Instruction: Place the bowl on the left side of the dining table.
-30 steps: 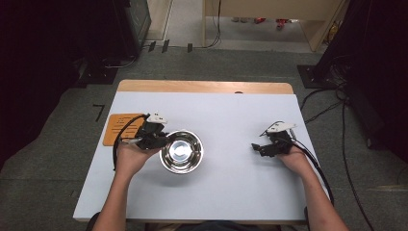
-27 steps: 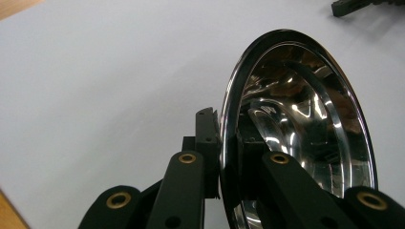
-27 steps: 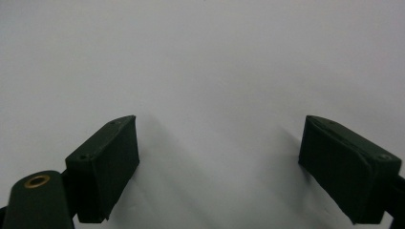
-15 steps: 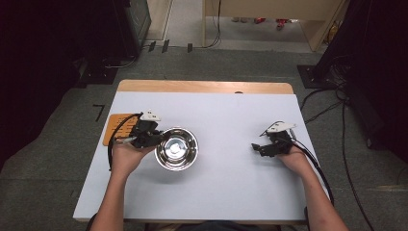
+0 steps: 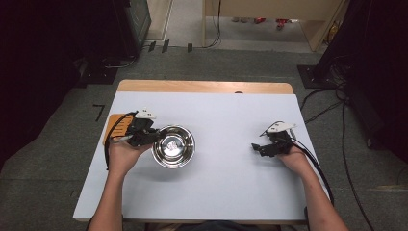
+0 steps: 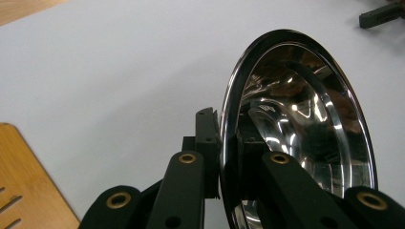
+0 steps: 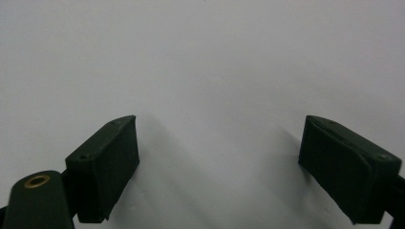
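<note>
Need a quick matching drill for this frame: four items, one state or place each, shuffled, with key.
Items:
1. left gripper
2. right gripper
3. steel bowl
4. wooden board

States or places:
A. jaws apart, nothing between them, over bare table
B. shiny, on the white table, rim pinched at its left side
C. flat at the table's left edge, behind the left hand
D. jaws shut on a rim, one inside, one outside

Pairs: 1-D, 2-A, 3-B, 4-C
</note>
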The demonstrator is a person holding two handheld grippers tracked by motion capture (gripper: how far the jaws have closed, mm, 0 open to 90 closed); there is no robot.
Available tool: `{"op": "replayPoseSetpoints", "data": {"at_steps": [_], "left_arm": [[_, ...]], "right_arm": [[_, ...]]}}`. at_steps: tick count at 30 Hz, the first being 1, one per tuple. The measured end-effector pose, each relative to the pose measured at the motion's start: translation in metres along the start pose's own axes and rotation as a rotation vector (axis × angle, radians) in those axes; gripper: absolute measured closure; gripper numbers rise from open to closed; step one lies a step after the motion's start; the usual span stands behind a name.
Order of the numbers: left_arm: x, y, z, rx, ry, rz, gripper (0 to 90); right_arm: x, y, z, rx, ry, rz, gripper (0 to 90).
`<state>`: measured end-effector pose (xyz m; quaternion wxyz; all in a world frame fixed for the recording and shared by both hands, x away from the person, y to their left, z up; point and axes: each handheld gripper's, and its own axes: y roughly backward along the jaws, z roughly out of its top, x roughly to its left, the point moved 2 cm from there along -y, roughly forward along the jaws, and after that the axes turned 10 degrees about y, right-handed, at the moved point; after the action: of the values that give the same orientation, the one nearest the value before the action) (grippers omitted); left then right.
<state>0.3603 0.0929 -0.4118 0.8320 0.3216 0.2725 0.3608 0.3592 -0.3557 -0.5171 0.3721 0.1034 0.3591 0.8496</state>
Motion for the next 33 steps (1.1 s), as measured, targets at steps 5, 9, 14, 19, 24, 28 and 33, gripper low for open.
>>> {"op": "replayPoseSetpoints", "data": {"at_steps": [5, 9, 14, 19, 24, 28, 33], "left_arm": [[0.004, 0.002, -0.001, -0.005, 0.015, 0.006, 84.7], [0.008, 0.004, -0.001, -0.01, 0.025, 0.013, 84.7], [0.011, 0.005, -0.002, -0.014, 0.037, 0.017, 84.7], [0.015, 0.006, -0.002, -0.017, 0.047, 0.022, 84.7], [0.018, 0.007, -0.003, -0.011, 0.057, 0.028, 84.7], [0.021, 0.008, -0.004, -0.017, 0.067, 0.034, 84.7], [0.025, 0.011, -0.005, -0.024, 0.079, 0.043, 84.7]], "right_arm": [[0.0, 0.0, 0.0, -0.001, -0.003, 0.0, 12.9], [0.0, 0.0, 0.0, -0.001, -0.003, 0.0, 12.9], [0.0, 0.0, 0.0, -0.001, -0.003, 0.0, 13.0], [0.0, 0.0, 0.0, -0.001, -0.002, 0.0, 12.9], [0.0, 0.0, 0.0, -0.001, -0.002, 0.0, 12.9], [0.0, 0.0, 0.0, -0.001, -0.003, 0.0, 12.9], [0.0, 0.0, 0.0, -0.001, -0.003, 0.0, 13.0]]}}
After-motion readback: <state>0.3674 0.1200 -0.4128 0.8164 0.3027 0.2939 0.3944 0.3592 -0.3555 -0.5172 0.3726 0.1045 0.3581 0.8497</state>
